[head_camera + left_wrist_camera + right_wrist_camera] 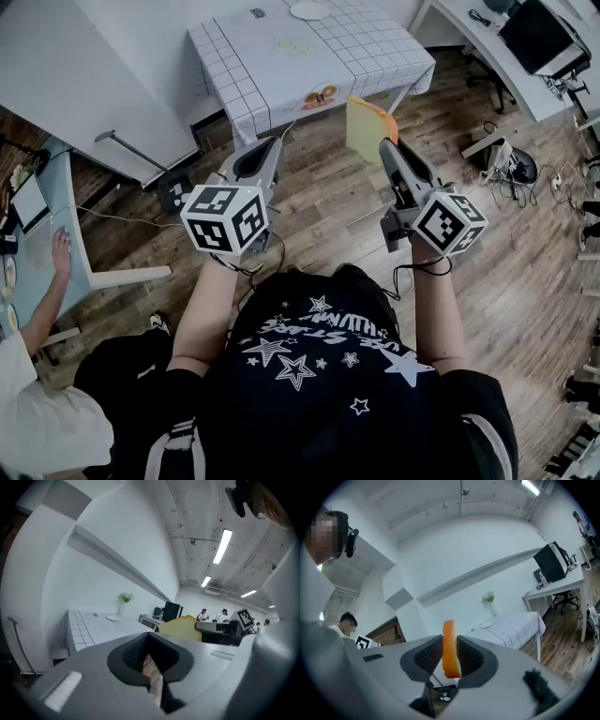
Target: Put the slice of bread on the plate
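Bread slice [367, 127] stands on edge, clamped in the right gripper [386, 142], well short of the checked table [281, 75]. The plate [309, 11] is distant and its detail is unreadable.

Left gripper view: left gripper [152, 665] jaws slightly parted, empty.

Right gripper view: pads pinch the slice's lower part. Turn the slice flat before release.

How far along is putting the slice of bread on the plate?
Done: the right gripper grips the slice of bread, held upright in the air. In hand: it is short of the checked table. Left: reach the white plate at the table's far end and lay the bread down.
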Demonstrator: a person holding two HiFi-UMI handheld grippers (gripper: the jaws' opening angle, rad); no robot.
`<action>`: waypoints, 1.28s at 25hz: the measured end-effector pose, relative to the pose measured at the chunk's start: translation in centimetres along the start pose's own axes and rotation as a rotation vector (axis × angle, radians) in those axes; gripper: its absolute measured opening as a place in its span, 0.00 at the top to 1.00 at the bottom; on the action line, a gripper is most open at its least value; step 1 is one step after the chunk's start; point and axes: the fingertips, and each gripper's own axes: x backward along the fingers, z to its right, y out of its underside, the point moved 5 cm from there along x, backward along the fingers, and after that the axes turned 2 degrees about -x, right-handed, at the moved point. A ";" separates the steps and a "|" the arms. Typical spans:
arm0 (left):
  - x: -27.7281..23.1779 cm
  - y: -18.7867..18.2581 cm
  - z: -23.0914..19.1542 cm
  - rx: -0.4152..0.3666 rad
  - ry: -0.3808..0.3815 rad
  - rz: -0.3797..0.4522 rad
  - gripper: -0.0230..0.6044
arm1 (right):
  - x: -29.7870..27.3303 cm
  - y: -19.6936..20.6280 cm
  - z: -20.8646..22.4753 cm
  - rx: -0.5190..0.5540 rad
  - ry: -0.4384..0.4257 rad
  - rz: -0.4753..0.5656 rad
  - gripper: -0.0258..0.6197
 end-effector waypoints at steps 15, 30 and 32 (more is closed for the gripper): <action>0.5 0.9 -2.6 0.023 -0.007 -0.028 0.95 | -1.7 2.9 -1.0 -0.018 0.017 -0.073 0.81; -0.4 1.5 -5.2 0.064 0.007 -0.040 0.95 | -3.3 3.0 -0.5 0.002 0.062 -0.099 0.81; -0.7 1.7 -4.6 0.059 0.015 -0.037 0.95 | -2.7 2.9 0.1 0.000 0.071 -0.096 0.81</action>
